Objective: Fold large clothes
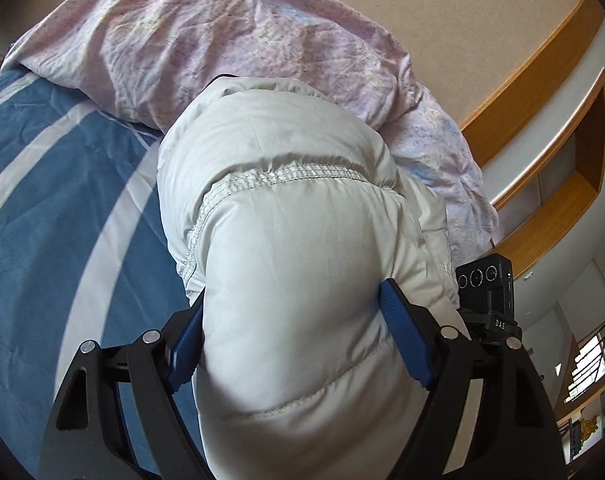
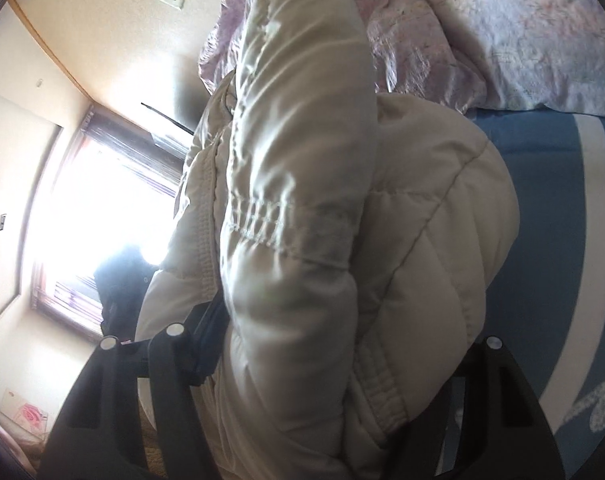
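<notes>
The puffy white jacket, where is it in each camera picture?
Left wrist view: the puffy white jacket fills the middle, between the left gripper's blue pads.
Right wrist view: the jacket fills the middle, bulging from the right gripper.
Shared landmark: the pink quilt behind it.

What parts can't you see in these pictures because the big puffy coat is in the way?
- Right wrist view: the right gripper has its right finger buried under the puffy coat.
- Left wrist view: the puffy coat bulges between the blue pads, hiding the bed beyond.
- Both views: the coat's whole shape is cut off at the bottom edge.
- Right wrist view: the window is glared white.
</notes>
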Available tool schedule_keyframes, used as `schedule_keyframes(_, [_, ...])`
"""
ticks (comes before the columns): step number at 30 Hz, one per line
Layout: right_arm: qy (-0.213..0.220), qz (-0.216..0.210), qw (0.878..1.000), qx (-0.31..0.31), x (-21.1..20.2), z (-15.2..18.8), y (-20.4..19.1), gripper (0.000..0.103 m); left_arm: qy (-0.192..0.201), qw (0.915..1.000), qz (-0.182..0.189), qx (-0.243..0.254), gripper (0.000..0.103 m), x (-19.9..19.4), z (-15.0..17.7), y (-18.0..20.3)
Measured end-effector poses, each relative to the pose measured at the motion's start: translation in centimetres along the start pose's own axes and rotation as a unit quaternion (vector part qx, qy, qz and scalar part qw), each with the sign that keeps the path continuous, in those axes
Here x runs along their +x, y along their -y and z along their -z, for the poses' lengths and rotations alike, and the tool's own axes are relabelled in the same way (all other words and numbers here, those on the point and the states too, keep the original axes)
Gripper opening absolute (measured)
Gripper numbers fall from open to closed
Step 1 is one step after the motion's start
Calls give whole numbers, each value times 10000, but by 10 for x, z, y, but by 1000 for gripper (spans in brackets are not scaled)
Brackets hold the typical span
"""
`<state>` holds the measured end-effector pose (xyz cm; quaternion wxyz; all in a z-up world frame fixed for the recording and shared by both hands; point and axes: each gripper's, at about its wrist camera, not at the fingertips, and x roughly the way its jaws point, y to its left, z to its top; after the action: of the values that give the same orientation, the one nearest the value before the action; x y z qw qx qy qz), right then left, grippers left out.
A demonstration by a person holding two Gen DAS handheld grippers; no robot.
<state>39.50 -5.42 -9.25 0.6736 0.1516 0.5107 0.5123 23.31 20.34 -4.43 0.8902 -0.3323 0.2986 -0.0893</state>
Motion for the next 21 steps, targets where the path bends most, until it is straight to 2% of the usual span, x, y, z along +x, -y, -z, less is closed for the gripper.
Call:
schedule_keyframes(3, [-5,286,9996,43,15,-1,-1,66,46,9998,-215,11,81,5,4,-9])
schedule_keyframes(5, [80,384,9990,209,21,1,5,72,101,9993,-348,3,83,6,8,-16])
schedule_keyframes(6, [150,476,9985,246,25,4,4,79,108,9992,-386,5,84,7,8,-18])
schedule_keyframes(7, [199,592,9977,249,23,6,4,85,101,9991,-419,12,86,8,8,-17])
schedule_keyframes(11, [541,1321,9897,49,-4,14,-12,88,140,9974,-673,230,86,-5,1,-8])
schedule_keyframes(13, [804,1731,9816,-40,-21,18,-22,89,464,9907,-1074,693,87,-22,-4,5])
schedule_keyframes(15, [1291,2343,9631,-282,-39,21,-41,90,722,9807,-1435,1117,94,-32,-8,18])
schedule_keyframes(16, [1551,2544,9537,-406,-46,22,-53,90,827,9730,-1648,1386,97,-35,-10,29])
schedule_keyframes(17, [1907,2707,9421,-539,-53,24,-69,90,854,9688,-1739,1546,97,-35,-11,36])
schedule_keyframes(18, [2100,2738,9366,-612,-57,24,-80,90,846,9664,-1769,1664,98,-33,-12,42])
schedule_keyframes(19, [2173,2751,9340,-686,-48,26,-91,90,805,9644,-1787,1773,98,-29,-12,48])
schedule_keyframes(20, [2051,2844,9326,-857,-35,26,-104,89,762,9632,-1804,1838,98,-25,-12,52])
schedule_keyframes(21, [1930,2916,9318,-974,-33,29,-103,80,692,9624,-1804,1911,98,-19,-10,56])
